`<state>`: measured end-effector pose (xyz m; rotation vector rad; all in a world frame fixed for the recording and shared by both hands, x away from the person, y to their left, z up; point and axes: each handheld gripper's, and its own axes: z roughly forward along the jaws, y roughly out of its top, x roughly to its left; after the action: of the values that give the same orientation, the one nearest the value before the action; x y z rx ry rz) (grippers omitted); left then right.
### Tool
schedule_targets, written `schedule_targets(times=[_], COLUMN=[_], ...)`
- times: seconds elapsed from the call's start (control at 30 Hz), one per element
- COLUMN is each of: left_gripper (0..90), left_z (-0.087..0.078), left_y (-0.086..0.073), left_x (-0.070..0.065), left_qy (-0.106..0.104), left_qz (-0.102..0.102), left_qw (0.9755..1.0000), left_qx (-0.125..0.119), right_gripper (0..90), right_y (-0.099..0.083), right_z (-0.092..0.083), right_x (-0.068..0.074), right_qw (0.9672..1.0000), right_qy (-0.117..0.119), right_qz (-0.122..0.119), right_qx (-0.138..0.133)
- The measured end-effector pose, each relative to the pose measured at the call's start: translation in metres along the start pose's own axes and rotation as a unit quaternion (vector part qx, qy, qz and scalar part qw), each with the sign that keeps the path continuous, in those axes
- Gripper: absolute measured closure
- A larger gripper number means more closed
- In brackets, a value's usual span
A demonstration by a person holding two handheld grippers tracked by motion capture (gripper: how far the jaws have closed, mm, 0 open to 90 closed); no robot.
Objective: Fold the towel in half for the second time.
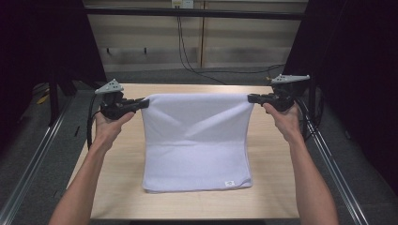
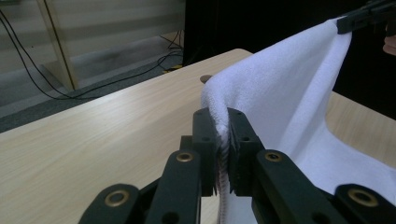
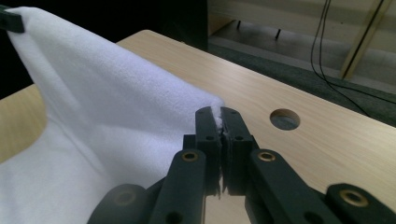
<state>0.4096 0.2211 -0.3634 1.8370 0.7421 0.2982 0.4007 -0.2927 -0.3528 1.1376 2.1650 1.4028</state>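
Across the middle of the wooden table (image 1: 270,159), a white towel (image 1: 197,140) is held up by its far edge while its near part is left lying flat on the tabletop, where a small label (image 1: 229,183) is seen near the front right corner. The raised edge is stretched nearly level between the two grippers, and soft diagonal folds are formed below it. The towel's far left corner is pinched by the left gripper (image 1: 143,103), whose jaws are seen in the left gripper view (image 2: 223,144) pressed together on a bunched hem. The far right corner is clamped the same way by the right gripper (image 1: 251,98), and in the right gripper view (image 3: 220,140) only a thin line of cloth is seen between the closed jaws. Each gripper is gripped from below by a hand, the left hand (image 1: 109,125) and the right hand (image 1: 283,118), with bare forearms extended from the bottom of the high view. A round hole (image 3: 284,119) is cut into the tabletop just beyond the right gripper. Black cables (image 1: 197,65) are trailed over the grey floor behind the table.
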Motion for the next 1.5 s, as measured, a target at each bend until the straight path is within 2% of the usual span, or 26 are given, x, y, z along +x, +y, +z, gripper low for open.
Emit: schedule_targets(times=[0.03, 0.17, 0.37, 0.47, 0.57, 0.63, 0.67, 0.7, 0.77, 0.8, 0.83, 0.87, 0.93, 1.0, 1.03, 1.07, 1.27, 1.33, 1.4, 1.43, 1.47, 1.5], left_gripper=[83.8, 83.7, 82.9, 82.9, 82.9, 82.9, 82.9, 82.8, 82.2, 82.2, 82.2, 82.3, 82.0, 81.8, 81.7, 81.3, 76.0, 72.2, 69.8, 66.4, 64.9, 64.5], left_z=[-0.003, -0.01, -0.028, -0.036, -0.04, -0.043, -0.044, -0.047, -0.05, -0.052, -0.053, -0.056, -0.057, -0.058, -0.058, -0.059, -0.074, -0.08, -0.086, -0.089, -0.091, -0.09], left_y=[-0.006, -0.028, -0.051, -0.062, -0.077, -0.089, -0.096, -0.105, -0.119, -0.124, -0.13, -0.137, -0.144, -0.15, -0.154, -0.156, -0.166, -0.168, -0.167, -0.164, -0.162, -0.16], left_x=[-0.002, -0.012, -0.025, -0.035, -0.047, -0.054, -0.057, -0.063, -0.069, -0.071, -0.074, -0.078, -0.084, -0.085, -0.087, -0.088, -0.099, -0.101, -0.101, -0.099, -0.098, -0.095], left_qy=[-0.005, -0.015, -0.035, -0.045, -0.053, -0.054, -0.061, -0.059, -0.062, -0.064, -0.075, -0.078, -0.085, -0.09, -0.093, -0.093, -0.116, -0.126, -0.116, -0.098, -0.078, -0.076], left_qz=[0.0, 0.003, 0.005, 0.013, 0.017, 0.015, 0.01, 0.013, 0.019, 0.018, 0.008, 0.01, 0.018, 0.013, 0.014, 0.018, 0.011, -0.001, -0.01, -0.024, -0.031, -0.038], left_qw=[1.0, 0.9999, 0.9993, 0.9987, 0.9978, 0.9978, 0.9976, 0.9976, 0.9964, 0.9962, 0.9954, 0.9947, 0.9921, 0.991, 0.9896, 0.9892, 0.9858, 0.9862, 0.9895, 0.993, 0.9953, 0.9956], left_qx=[-0.004, 0.007, 0.012, 0.022, 0.036, 0.035, 0.033, 0.034, 0.054, 0.057, 0.06, 0.066, 0.09, 0.098, 0.109, 0.113, 0.12, 0.107, 0.085, 0.063, 0.049, 0.041], right_gripper=[87.3, 87.2, 87.1, 86.8, 86.7, 86.7, 86.7, 86.6, 86.3, 86.0, 85.7, 85.3, 83.5, 81.1, 79.7, 77.8, 71.7, 69.2, 66.6, 64.1, 61.6, 60.9], right_y=[-0.003, -0.02, -0.034, -0.051, -0.068, -0.081, -0.088, -0.095, -0.112, -0.119, -0.125, -0.132, -0.146, -0.155, -0.158, -0.164, -0.189, -0.194, -0.194, -0.193, -0.19, -0.188], right_z=[-0.002, -0.012, -0.027, -0.032, -0.033, -0.036, -0.037, -0.038, -0.039, -0.039, -0.039, -0.04, -0.043, -0.043, -0.044, -0.046, -0.056, -0.058, -0.058, -0.058, -0.059, -0.06], right_x=[0.001, 0.011, 0.03, 0.038, 0.045, 0.052, 0.055, 0.058, 0.065, 0.066, 0.066, 0.068, 0.072, 0.079, 0.082, 0.086, 0.098, 0.1, 0.101, 0.101, 0.1, 0.099], right_qw=[1.0, 0.9995, 0.9979, 0.9971, 0.9962, 0.9951, 0.995, 0.9944, 0.993, 0.9923, 0.9921, 0.9917, 0.99, 0.9869, 0.986, 0.9847, 0.9777, 0.9767, 0.9778, 0.9793, 0.9825, 0.985], right_qy=[0.004, 0.029, 0.056, 0.072, 0.079, 0.092, 0.095, 0.102, 0.109, 0.113, 0.112, 0.113, 0.126, 0.134, 0.135, 0.139, 0.158, 0.165, 0.161, 0.16, 0.152, 0.144], right_qz=[0.001, -0.01, -0.031, -0.025, -0.028, -0.025, -0.021, -0.018, -0.021, -0.015, -0.012, -0.012, 0.002, -0.004, -0.008, -0.009, 0.0, 0.008, 0.006, 0.009, 0.015, 0.017], right_qx=[-0.003, 0.003, 0.013, 0.006, 0.023, 0.024, 0.022, 0.023, 0.041, 0.049, 0.056, 0.06, 0.063, 0.09, 0.098, 0.105, 0.138, 0.137, 0.134, 0.123, 0.107, 0.094])
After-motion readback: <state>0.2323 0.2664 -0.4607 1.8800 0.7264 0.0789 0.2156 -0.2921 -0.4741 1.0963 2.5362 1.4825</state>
